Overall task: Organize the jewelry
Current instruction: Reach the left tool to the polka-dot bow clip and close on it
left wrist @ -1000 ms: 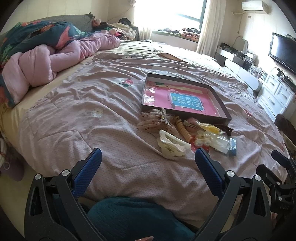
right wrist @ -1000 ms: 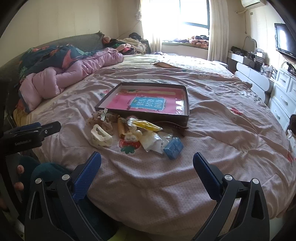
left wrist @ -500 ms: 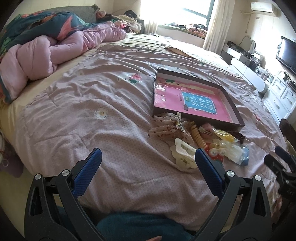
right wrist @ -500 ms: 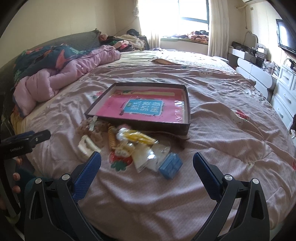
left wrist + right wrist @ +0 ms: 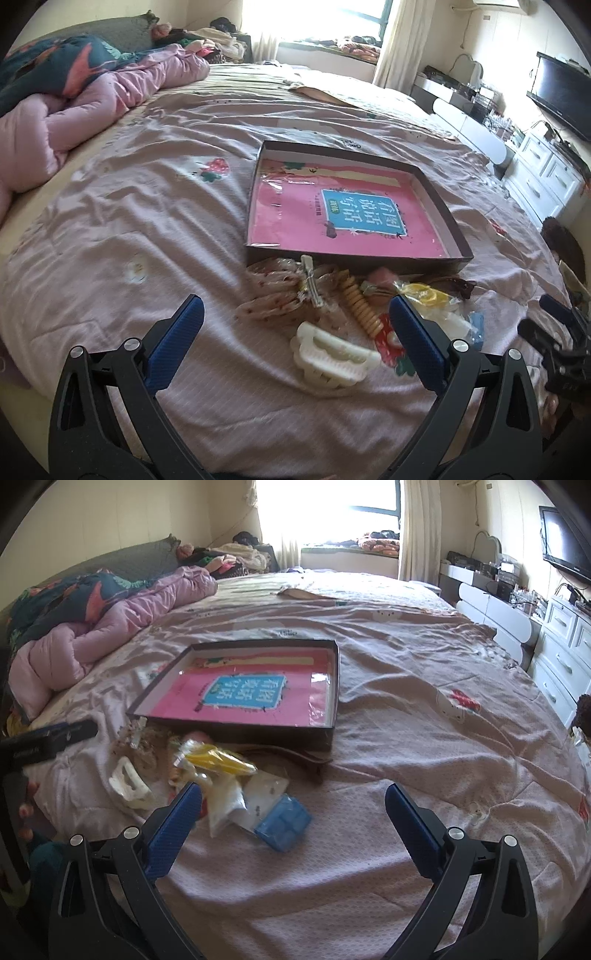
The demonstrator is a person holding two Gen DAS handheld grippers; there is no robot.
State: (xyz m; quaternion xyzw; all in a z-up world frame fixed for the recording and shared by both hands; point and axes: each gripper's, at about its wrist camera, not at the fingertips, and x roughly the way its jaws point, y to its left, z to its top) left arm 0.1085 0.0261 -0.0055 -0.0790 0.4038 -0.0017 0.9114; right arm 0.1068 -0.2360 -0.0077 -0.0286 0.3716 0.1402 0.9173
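On the bed (image 5: 110,229), the jewelry pile (image 5: 354,306) lies just in front of the shallow box (image 5: 448,225), touching its near wall. Both grippers have closed in on it over the last second: the left gripper (image 5: 295,339) now hangs over the white claw clip (image 5: 332,356), the right gripper (image 5: 293,814) near the blue case (image 5: 283,821). Both sets of fingers are spread wide and empty, so sorting likely has yet to begin

Bed (image 5: 155,236), pink quilted cover: shallow box (image 5: 452,236), hair-accessory pile (image 5: 354,314) beside it, bunched duvet (image 5: 92,103).
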